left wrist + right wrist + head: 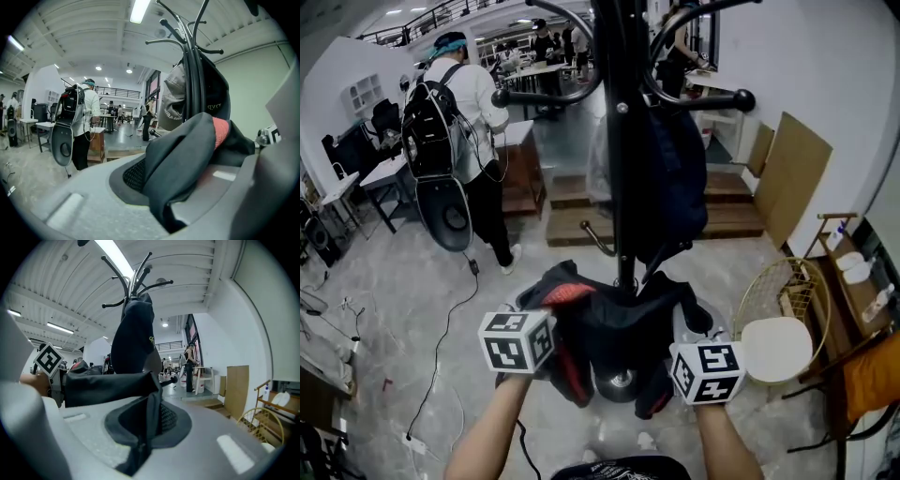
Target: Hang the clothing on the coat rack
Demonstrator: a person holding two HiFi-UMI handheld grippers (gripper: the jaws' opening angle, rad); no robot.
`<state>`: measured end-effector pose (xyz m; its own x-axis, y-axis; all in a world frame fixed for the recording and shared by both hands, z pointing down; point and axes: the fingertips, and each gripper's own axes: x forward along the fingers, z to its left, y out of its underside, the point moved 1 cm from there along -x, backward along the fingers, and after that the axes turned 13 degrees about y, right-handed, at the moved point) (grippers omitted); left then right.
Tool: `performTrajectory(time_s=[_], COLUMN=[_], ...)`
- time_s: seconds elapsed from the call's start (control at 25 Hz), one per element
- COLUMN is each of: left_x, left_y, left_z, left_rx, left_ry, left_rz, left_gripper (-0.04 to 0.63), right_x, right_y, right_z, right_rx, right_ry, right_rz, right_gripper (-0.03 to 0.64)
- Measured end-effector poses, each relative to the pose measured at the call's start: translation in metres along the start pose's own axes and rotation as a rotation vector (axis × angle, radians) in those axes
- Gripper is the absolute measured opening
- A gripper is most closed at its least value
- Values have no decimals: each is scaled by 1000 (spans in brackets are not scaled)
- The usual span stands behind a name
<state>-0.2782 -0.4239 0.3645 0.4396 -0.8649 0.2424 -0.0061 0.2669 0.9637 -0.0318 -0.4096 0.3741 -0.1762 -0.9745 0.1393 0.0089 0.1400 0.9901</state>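
Note:
A black jacket with red lining (614, 323) hangs bunched between my two grippers, low in front of the coat rack's base. My left gripper (549, 307) is shut on its left edge, where the red lining shows (220, 131). My right gripper (682, 328) is shut on a black fold at the other side (108, 387). In both gripper views the cloth is pinched in the jaws (161, 201) (140, 441). The black coat rack (623, 141) stands straight ahead. It carries a dark navy garment (680, 178) and a grey cap (174, 98); its top hooks (133, 277) are bare.
A person with a black backpack (459, 103) stands at the back left. A round wire chair with a white cushion (776, 349) sits close at the right. Behind the rack lie wooden platforms (731, 220) and a board leaning on the wall (792, 173). A cable (441, 347) runs over the floor at left.

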Motion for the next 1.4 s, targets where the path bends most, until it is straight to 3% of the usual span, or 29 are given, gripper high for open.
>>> performTrajectory(time_s=[0.52,1.4], left_x=[42,76], left_y=[35,97], left_z=[-11,-50], left_rx=[-22,-130], left_ry=[127,208], left_rz=[54,96], left_gripper=[18,18], right_x=[21,47], right_y=[24,79], right_z=[0,18], right_rx=[-5,36], right_ry=[79,48], right_rz=[25,124], right_gripper=[11,11])
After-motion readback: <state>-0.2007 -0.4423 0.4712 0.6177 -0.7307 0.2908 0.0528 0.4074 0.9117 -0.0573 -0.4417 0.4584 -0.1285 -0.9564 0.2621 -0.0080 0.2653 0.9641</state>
